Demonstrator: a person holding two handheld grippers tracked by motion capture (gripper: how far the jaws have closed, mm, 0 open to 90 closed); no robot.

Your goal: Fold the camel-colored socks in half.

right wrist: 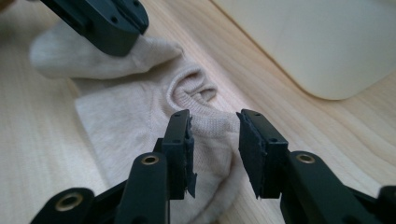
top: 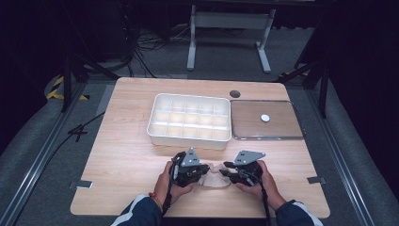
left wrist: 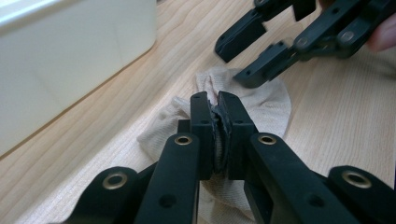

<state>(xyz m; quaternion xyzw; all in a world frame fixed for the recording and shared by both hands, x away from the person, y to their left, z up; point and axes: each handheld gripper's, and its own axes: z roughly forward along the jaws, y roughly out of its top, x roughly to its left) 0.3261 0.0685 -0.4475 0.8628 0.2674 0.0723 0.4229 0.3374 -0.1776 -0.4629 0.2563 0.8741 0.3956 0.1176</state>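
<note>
A beige sock (top: 214,179) lies crumpled on the wooden table near its front edge, between my two hands. My left gripper (top: 203,175) is at its left end. In the left gripper view that gripper (left wrist: 215,100) is shut on a fold of the sock (left wrist: 268,105), with cloth pinched between the pads. My right gripper (top: 225,170) is at the sock's right end. In the right gripper view its jaws (right wrist: 215,120) stand open just above the sock's ribbed cuff (right wrist: 196,93), with nothing pressed between them. The left gripper's jaw (right wrist: 112,23) covers the sock's far end.
A white box (top: 188,137) divided into several compartments stands just beyond the hands. To its right is a shallow metal-rimmed tray (top: 244,137) with a small white disc (top: 265,117) on it. A dark round hole (top: 235,93) marks the table's far side.
</note>
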